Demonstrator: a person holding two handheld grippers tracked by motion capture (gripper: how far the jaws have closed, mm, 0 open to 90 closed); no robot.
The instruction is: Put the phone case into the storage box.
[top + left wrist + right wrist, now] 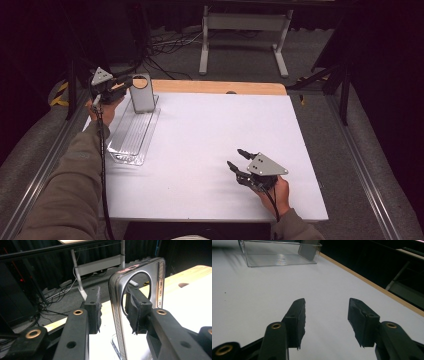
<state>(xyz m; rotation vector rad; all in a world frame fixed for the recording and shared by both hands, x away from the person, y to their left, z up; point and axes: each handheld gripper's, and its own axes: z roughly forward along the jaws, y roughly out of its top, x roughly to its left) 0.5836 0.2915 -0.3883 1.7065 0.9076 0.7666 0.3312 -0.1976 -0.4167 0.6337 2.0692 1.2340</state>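
Left gripper (131,84) sits at the far left corner of the white table (210,140) in the high view, its tips at the upper edge of a phone (142,94) that stands upright at the far end of one clear plastic tray (131,137). A hand (104,107) grips it from behind, and a cable hangs down along the sleeve. Right gripper (238,159) rests low near the front right of the table, well apart from the tray, jaws spread and nothing between them. From above the count is two grippers, one phone, one tray.

Left gripper (113,310), in its own view, has the phone (140,287) standing between the pads: a silvery back with a large round ring and side buttons, detail the high view cannot give. One pad (136,311) lies against the phone's back; the other pad (93,311) stands off from the near edge with a gap, so the grip is released.

Right gripper (326,315), in its own view, shows two black jaws apart over bare white tabletop. Far ahead, the tray (274,257) shows its ribbed floor, with the phone (309,251) leaning at the tray's right end.
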